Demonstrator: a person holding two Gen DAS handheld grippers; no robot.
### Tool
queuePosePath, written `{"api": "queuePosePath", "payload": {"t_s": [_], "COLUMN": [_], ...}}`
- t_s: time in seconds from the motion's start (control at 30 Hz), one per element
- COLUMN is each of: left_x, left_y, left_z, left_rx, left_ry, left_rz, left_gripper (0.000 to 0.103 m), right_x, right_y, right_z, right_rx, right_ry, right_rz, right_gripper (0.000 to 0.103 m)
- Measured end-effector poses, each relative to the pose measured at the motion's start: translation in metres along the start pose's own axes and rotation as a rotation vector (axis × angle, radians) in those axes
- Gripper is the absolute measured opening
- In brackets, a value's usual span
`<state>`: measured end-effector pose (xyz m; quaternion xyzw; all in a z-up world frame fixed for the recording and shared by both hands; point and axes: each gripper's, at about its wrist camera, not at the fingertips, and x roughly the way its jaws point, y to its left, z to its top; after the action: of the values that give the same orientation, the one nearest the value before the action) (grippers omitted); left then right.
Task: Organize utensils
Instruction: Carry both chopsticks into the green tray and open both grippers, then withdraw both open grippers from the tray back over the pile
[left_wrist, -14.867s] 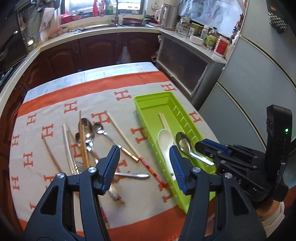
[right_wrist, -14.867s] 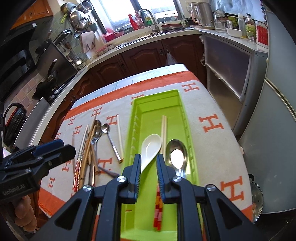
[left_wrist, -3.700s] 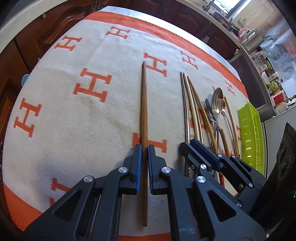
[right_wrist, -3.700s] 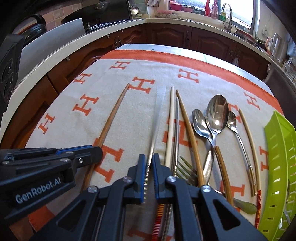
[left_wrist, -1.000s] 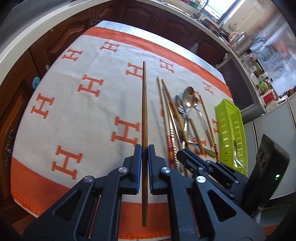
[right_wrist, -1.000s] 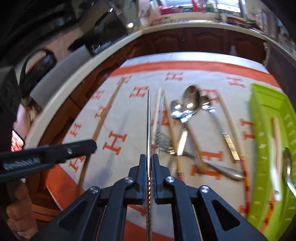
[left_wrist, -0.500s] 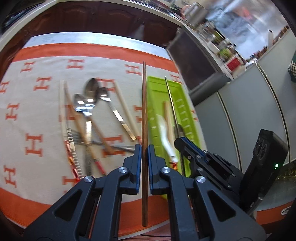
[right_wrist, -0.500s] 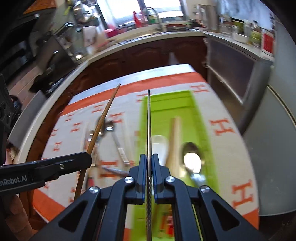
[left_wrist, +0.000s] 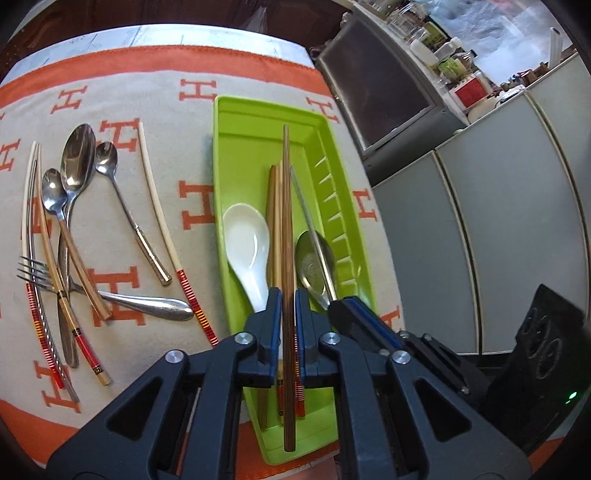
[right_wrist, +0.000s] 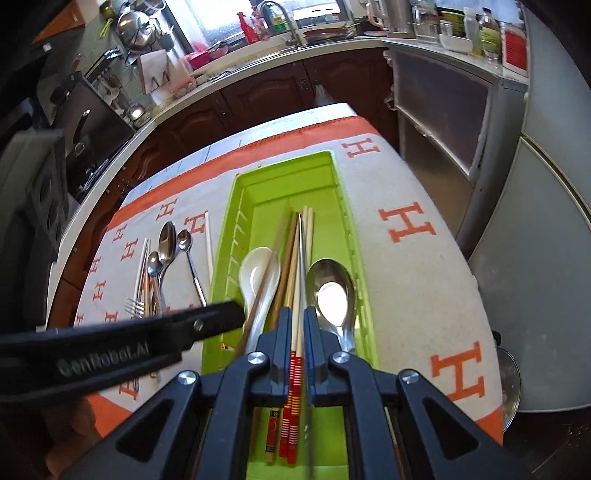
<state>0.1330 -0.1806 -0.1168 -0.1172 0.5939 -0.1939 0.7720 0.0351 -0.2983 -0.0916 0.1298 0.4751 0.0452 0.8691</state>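
A green tray (left_wrist: 258, 122) (right_wrist: 325, 177) holds a white spoon (left_wrist: 247, 236) (right_wrist: 255, 269), a steel spoon (left_wrist: 314, 266) (right_wrist: 332, 291) and several chopsticks. My left gripper (left_wrist: 284, 317) has its jaws slightly parted around a dark wooden chopstick (left_wrist: 286, 221) that lies along the tray; it also shows in the right wrist view (right_wrist: 262, 291). My right gripper (right_wrist: 297, 332) has its jaws slightly parted around a thin metal chopstick (right_wrist: 302, 266) (left_wrist: 308, 218) over the tray. Whether either grips or has let go is unclear.
Left of the tray on the orange-and-cream H-patterned cloth (left_wrist: 192, 206) lie spoons (left_wrist: 77, 162), a fork (left_wrist: 33, 273) and several chopsticks (left_wrist: 162, 229). Grey cabinets (left_wrist: 461, 221) stand right of the table. A kitchen counter with a sink (right_wrist: 280, 40) runs behind.
Both grippers have come down over the green tray with their chopsticks, which now lie along it. Both pairs of jaws have opened a little.
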Motion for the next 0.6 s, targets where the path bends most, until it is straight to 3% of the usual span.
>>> {"api": "queuePosePath", "payload": {"t_s": [0.1,0.17,0.33,0.6], "left_x": [0.003,0.0,-0.029,-0.063], "left_y": [0.002,0.001,0.005,0.018], "left_z": [-0.005,-0.01,-0.024,-0.038], "left_rx": [0.006,0.021,0.056,0.076], "left_ry": [0.018,0.024,-0.04,-0.098], "left_rz": [0.038,0.055,0.097,0.12], "left_gripper": [0.006,0.013,0.047,0.052], "right_x": [-0.002,-0.005,-0.011,-0.022], "right_y": [-0.002,-0.001,0.0,0.008], "right_z": [0.0,-0.002,-0.003,-0.009], "right_rx": [0.017,0.016,0.034,0.035], "right_ry": [-0.008,-0.014,-0.029,-0.042], "right_rz": [-0.005,-0.009,-0.007,-0.016], "right_gripper": [0.007,0.007,0.01,0.011]}}
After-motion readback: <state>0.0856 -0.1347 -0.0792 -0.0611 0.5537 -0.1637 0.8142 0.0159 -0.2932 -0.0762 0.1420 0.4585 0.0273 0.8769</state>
